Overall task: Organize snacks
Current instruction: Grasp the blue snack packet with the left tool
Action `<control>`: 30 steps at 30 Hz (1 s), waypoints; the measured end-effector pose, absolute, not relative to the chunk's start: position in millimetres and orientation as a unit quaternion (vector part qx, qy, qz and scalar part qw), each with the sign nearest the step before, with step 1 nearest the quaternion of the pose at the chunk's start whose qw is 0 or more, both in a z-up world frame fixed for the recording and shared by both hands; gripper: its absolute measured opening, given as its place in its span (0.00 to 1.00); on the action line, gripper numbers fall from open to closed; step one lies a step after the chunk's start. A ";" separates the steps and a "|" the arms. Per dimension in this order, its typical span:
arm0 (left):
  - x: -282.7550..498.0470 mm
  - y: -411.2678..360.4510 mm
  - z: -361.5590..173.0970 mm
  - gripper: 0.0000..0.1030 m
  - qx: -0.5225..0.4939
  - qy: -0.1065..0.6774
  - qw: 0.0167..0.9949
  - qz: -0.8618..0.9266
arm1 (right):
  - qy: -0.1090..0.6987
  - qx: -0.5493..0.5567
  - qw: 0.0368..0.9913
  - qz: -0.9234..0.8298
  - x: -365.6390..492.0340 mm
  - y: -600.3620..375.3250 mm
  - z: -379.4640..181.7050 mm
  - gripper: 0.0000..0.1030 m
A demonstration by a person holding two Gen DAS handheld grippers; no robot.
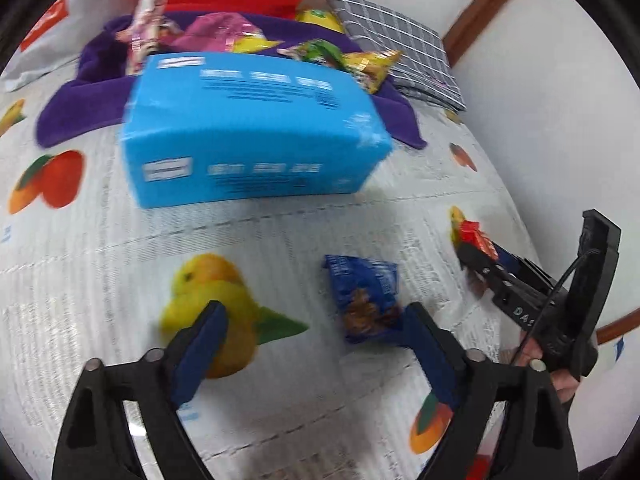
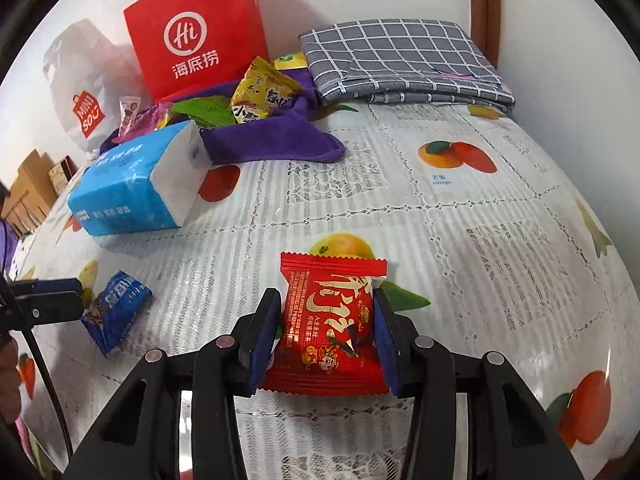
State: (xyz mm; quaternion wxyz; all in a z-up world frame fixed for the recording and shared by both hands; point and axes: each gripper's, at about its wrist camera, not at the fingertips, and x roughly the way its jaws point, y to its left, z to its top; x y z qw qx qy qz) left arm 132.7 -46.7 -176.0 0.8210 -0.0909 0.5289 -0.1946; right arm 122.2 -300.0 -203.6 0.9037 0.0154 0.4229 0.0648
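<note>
Two wrist views of a surface [image 2: 460, 240] covered by a fruit-printed cloth. The right hand-held gripper [image 2: 326, 320] is closed on a red snack packet [image 2: 330, 324]: its two blue pads press the packet's left and right edges, and the packet stands upright between them above the cloth. In the left wrist view the same right hand-held gripper [image 1: 472, 240] appears at the right edge with the red snack packet [image 1: 474, 234] at its tip.

The left hand-held gripper [image 1: 312, 320] stands with its jaws spread wide and nothing clamped. A blue snack packet [image 1: 366, 296] lies on the cloth just inside its right-hand finger; whether that finger touches the packet cannot be told through the blur. In the right wrist view the blue snack packet [image 2: 116, 312] lies at lower left, next to the left gripper's dark fingertip.

Farther back, a blue tissue pack [image 2: 140, 184] rests on the cloth. Behind it a purple towel [image 2: 272, 140] carries a heap of snack packets [image 2: 260, 96] in yellow, green and pink wrappers. A red paper bag [image 2: 196, 40] stands upright against the wall, and a folded grey checked cloth [image 2: 400, 60] lies to its right.
</note>
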 end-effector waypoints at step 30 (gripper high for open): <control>129.8 3.5 -173.7 0.43 0.007 0.489 0.869 -0.074 | 0.420 0.017 0.904 0.075 122.9 -303.0 -204.0 0.45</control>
